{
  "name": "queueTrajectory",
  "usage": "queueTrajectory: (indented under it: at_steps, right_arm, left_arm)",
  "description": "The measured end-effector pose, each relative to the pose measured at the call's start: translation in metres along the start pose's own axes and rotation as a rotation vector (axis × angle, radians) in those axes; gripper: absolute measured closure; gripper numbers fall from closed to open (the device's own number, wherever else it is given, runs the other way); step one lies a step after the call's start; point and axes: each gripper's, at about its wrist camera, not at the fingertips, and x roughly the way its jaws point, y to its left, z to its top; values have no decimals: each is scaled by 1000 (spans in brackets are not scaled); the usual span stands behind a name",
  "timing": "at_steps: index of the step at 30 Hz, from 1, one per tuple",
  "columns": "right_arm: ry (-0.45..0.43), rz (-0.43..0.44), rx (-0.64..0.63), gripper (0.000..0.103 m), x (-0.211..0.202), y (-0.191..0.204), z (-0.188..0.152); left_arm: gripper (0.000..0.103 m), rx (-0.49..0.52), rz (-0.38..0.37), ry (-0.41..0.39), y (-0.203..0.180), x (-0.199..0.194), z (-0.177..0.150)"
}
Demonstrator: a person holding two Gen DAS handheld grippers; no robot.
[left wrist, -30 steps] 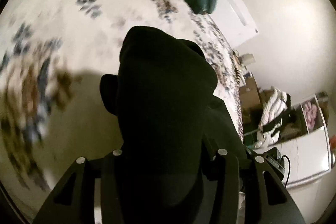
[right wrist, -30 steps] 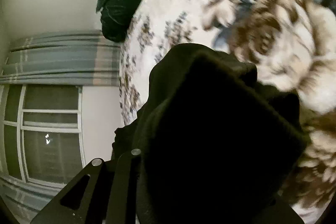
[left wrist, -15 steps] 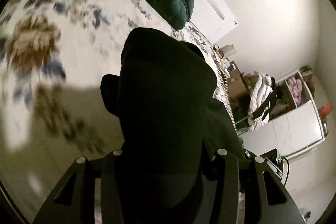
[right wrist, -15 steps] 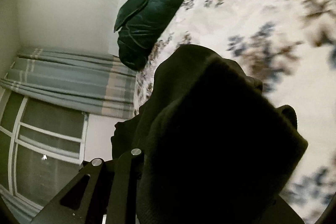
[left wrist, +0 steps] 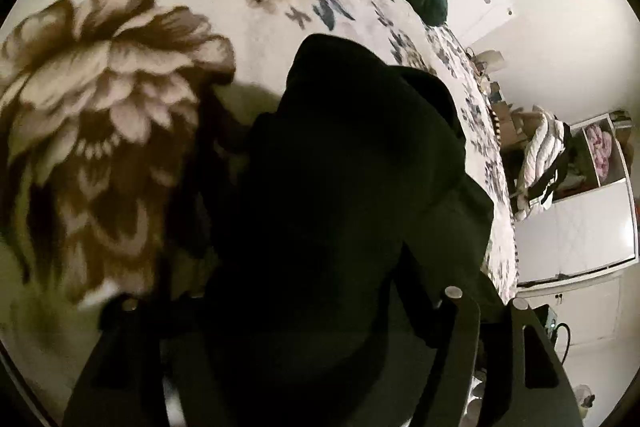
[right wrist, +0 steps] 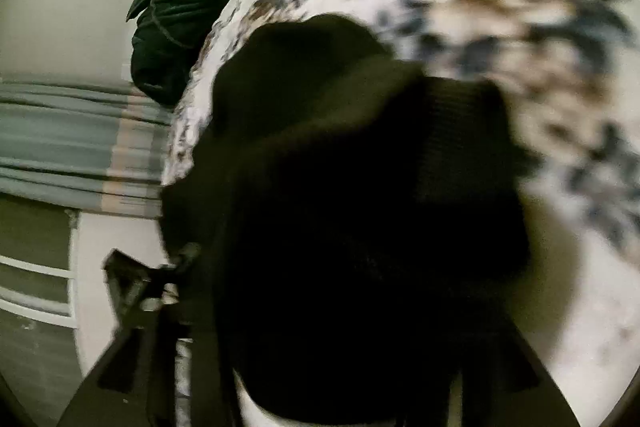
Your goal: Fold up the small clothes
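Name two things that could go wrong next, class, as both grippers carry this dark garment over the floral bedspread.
1. The jaws of both grippers have just been opening with the dark knit garment between them, so it may drop before it is lined up.
2. The cloth is bunched and covers each camera's view, so it could land creased on the floral bedspread, spoiling the fold.

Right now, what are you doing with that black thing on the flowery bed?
A person is folding a small black garment with a two-finger gripper in each hand. The left gripper and the right gripper each have dark cloth between their fingers, just above the flowered bedspread. Both sets of jaws have just been opening, so the cloth looks about to be let go onto the bed. A dark green pillow lies further up.
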Motion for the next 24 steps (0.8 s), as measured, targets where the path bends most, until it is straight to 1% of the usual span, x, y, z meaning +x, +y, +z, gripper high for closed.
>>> queueTrajectory:
  at_steps: [2, 4, 6, 9, 11, 12, 13, 15, 16, 17, 19, 22, 23, 24]
  right_arm:
    - [-9, -57, -3, 56, -9, -6, -4]
    - [-11, -119, -25, 56, -15, -7, -6]
    - [-3, -151, -49, 56, -12, -1, -3]
    - [5, -235, -116, 49, -12, 25, 5]
    - [-10, -339, -206, 27, -19, 52, 6]
    - [-19, -380, -244, 5, -25, 64, 3]
    - [-42, -429, -296, 0, -34, 79, 1]
    - [-86, -526, -385, 0, -58, 99, -1]
    - [-110, -568, -421, 0, -70, 111, -3]
    - [-127, -603, -448, 0, -83, 119, -5]
    - [-161, -639, -490, 0, -115, 138, -11]
    - [-212, -659, -544, 0, -174, 167, -28]
    - [-227, -663, -564, 0, -194, 177, -38]
    - [-243, -667, -583, 0, -215, 188, -47]
  left_arm:
    - [37, 27, 18, -6, -7, -10, -13]
    - [37, 51, 57, -16, -11, -19, -23]
    - [37, 73, 122, -12, -19, -25, -32]
    - [39, 83, 219, -57, -33, -45, -36]
    - [39, 133, 301, -130, -62, -65, -50]
    - [39, 153, 325, -153, -73, -72, -55]
    - [38, 174, 359, -183, -87, -81, -63]
    - [23, 189, 427, -219, -113, -98, -80]
    - [10, 191, 462, -227, -128, -107, -91]
    - [3, 191, 476, -229, -132, -110, -93]
    - [2, 202, 517, -225, -156, -127, -110]
    - [2, 221, 532, -226, -179, -147, -125]
    - [2, 234, 537, -237, -196, -161, -135]
    - [2, 239, 542, -242, -203, -166, -139]
